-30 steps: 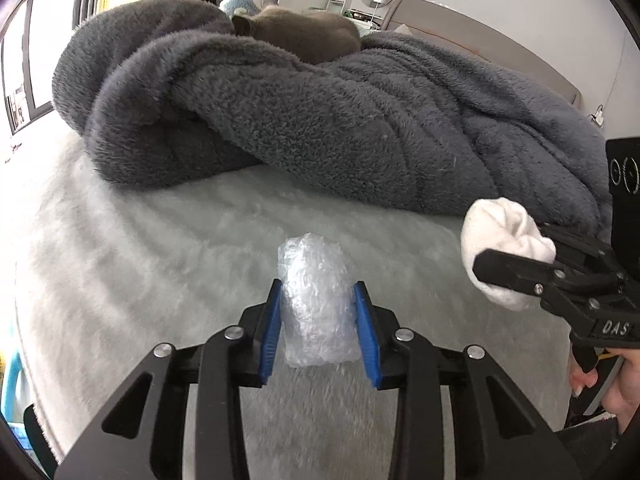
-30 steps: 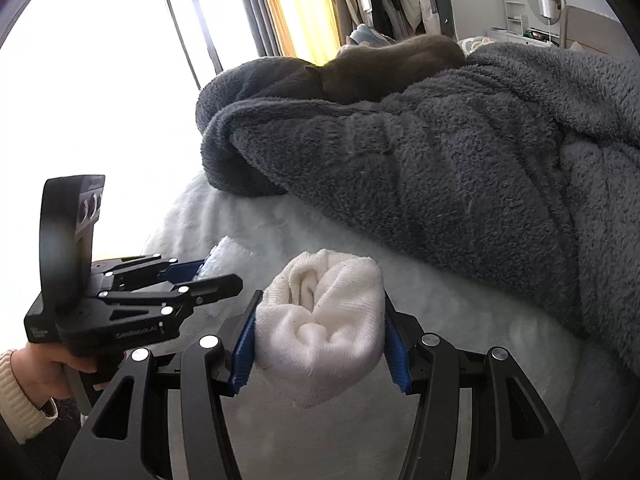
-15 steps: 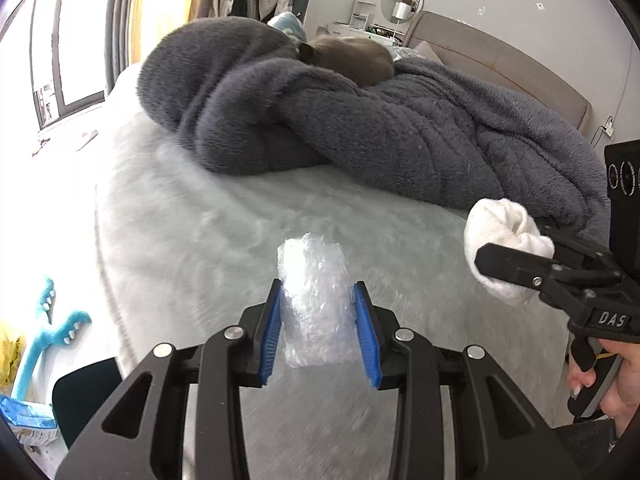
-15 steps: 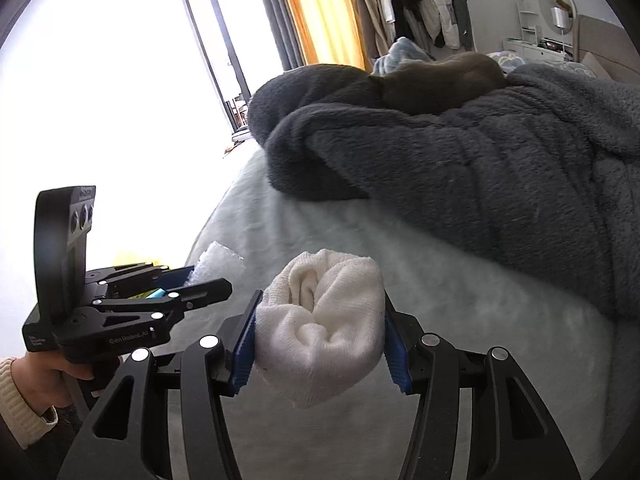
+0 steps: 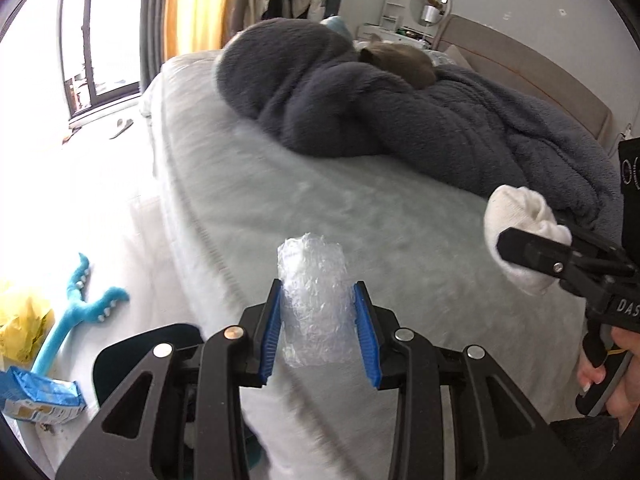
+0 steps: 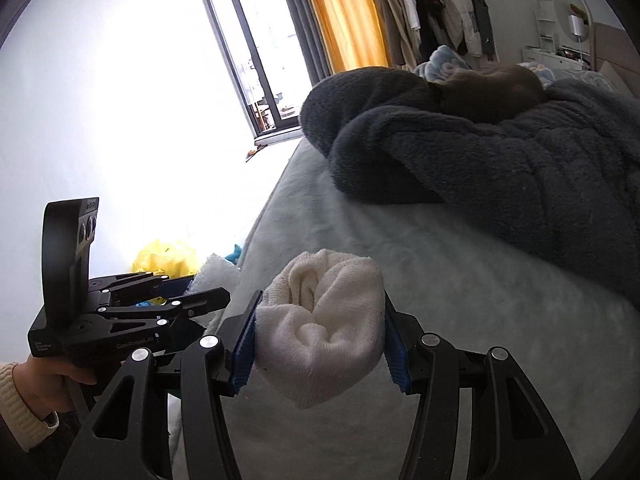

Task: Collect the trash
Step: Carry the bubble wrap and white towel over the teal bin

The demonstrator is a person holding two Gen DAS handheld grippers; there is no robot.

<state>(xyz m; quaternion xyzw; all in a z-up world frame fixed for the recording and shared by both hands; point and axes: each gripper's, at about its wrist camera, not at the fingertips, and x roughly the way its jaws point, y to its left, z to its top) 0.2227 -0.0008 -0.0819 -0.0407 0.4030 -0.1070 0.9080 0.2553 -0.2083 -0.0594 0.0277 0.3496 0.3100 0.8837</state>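
Observation:
My left gripper [image 5: 316, 320] is shut on a crumpled wad of clear bubble wrap [image 5: 312, 280], held above the pale bed sheet [image 5: 320, 184] near its left edge. My right gripper [image 6: 320, 336] is shut on a rolled white cloth wad [image 6: 320, 320] over the same sheet. In the left wrist view the white cloth [image 5: 520, 232] and the right gripper sit at the right edge. From the right wrist camera, the left gripper [image 6: 188, 296] shows at the lower left with the bubble wrap [image 6: 212, 272] in it.
A bunched dark grey fleece blanket [image 5: 400, 120] with a brown animal [image 5: 400, 60] on it fills the far bed. On the floor left of the bed lie a blue toy [image 5: 76, 312], a yellow bag [image 5: 20, 320], a blue packet [image 5: 36, 396] and a dark bin [image 5: 140, 348].
Both grippers have drawn back from the blanket toward the bed's left edge, each keeping its load. The floor, the blue toy, the yellow bag and the dark bin have come into view.

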